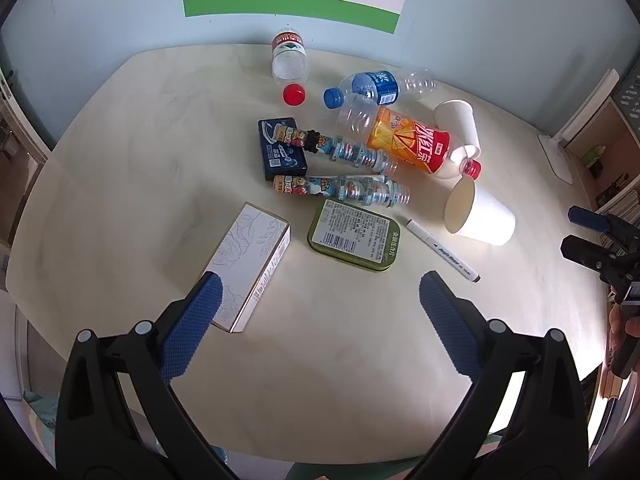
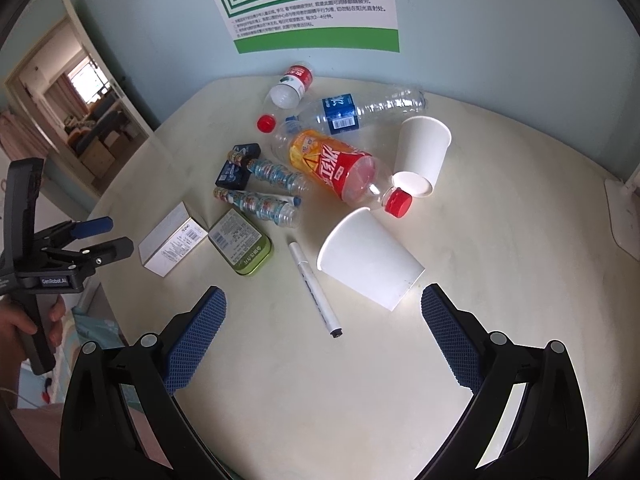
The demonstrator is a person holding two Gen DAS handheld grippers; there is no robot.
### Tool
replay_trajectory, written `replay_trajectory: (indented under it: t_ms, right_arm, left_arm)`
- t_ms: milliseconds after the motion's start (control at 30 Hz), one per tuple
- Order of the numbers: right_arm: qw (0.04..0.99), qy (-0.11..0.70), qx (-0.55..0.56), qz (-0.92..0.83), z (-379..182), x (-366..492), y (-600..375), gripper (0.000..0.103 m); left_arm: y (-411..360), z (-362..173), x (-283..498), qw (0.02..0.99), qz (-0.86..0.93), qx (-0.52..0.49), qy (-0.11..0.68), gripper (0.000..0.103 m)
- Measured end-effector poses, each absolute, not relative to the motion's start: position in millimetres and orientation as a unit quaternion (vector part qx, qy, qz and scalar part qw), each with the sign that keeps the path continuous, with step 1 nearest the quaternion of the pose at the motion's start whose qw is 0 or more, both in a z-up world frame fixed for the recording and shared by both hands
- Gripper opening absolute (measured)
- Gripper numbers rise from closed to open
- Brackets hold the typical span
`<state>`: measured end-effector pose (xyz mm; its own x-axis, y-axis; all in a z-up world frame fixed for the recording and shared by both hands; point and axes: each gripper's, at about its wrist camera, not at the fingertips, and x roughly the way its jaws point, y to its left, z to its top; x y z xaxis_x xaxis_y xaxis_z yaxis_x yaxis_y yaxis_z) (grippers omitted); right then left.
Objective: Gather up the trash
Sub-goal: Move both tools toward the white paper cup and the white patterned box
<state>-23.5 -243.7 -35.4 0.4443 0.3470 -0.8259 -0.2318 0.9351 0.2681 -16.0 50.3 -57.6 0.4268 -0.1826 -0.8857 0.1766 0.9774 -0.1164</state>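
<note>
Both tools hover above the near edge of the cream table (image 1: 120,168), each spread wide and gripping nothing: the left gripper (image 1: 320,300) over the near side of the pile, the right gripper (image 2: 324,312) near a cup. Going left to right across the litter: one white carton (image 1: 250,264), one dark blue box (image 1: 280,154), one green tin (image 1: 354,236), and two small cartoon-label bottles (image 1: 340,190) lying side by side. Behind them lies one red-label bottle (image 1: 289,58) with a loose red cap (image 1: 294,93), then one blue-label bottle (image 1: 376,86) and one orange drink bottle (image 1: 412,142). One white marker (image 1: 442,250) lies nearer. Two paper cups (image 2: 370,258) lie tipped at the right.
</note>
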Motion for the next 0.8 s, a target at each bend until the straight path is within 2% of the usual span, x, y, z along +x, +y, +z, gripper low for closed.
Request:
replay_trajectory:
  t_ms: [800]
  right_arm:
    - [0.842, 0.511, 0.016, 0.174, -47.9, -5.5, -248.4, 0.097]
  left_arm:
    - [46.6, -78.3, 4.2, 0.828, -0.147, 0.052, 0.539, 0.096]
